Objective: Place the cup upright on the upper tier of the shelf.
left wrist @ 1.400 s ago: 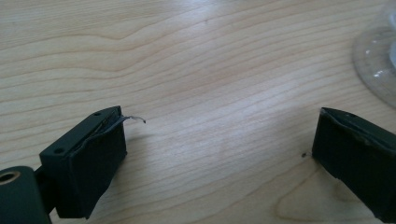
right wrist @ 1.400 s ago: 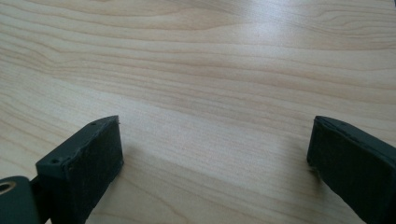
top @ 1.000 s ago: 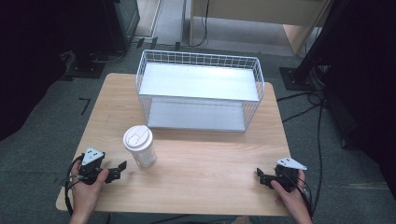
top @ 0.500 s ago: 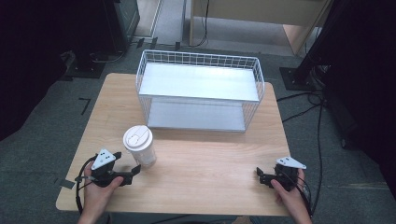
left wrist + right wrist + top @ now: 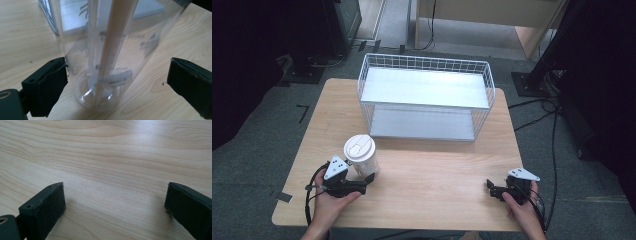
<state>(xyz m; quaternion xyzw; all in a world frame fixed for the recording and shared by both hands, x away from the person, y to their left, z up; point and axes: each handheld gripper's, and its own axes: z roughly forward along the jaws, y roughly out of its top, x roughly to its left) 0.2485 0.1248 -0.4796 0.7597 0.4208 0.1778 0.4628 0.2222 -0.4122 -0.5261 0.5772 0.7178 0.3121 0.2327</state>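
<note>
- Left gripper (image 5: 368,182) at about 7 o'clock on the table (image 5: 432,200), jaws spread wide and straddling the base of the clear cup (image 5: 362,156); in the left gripper view the cup (image 5: 110,55) stands between the pads with a gap on each side, nothing pinched yet.
- Cup upright, white lid (image 5: 359,147) on, a pale straw or stick (image 5: 112,50) running down inside; printed markings on the wall too blurred to read.
- Right gripper (image 5: 490,189) at about 5 o'clock, resting low on bare wood, jaws parted and empty, well apart from the cup.
- Wire basket (image 5: 427,65) with two grey shelves at 12 o'clock, beyond the cup.
- Risk, judged: thin clear wall likely to flex or slip under a hard squeeze; lid could pop.
- Risk, judged: grip sits low near the base, so a tall cup could tilt or topple on lifting.
- Risk, judged: one pad appears nearer than the other; uneven closing could shove the cup sideways first.
- Surface: pale wood grain, smooth, some glare, little to stop sliding.
- Room: grey carpet, black stands and cables at 3 and 10 o'clock, dark surroundings.
</note>
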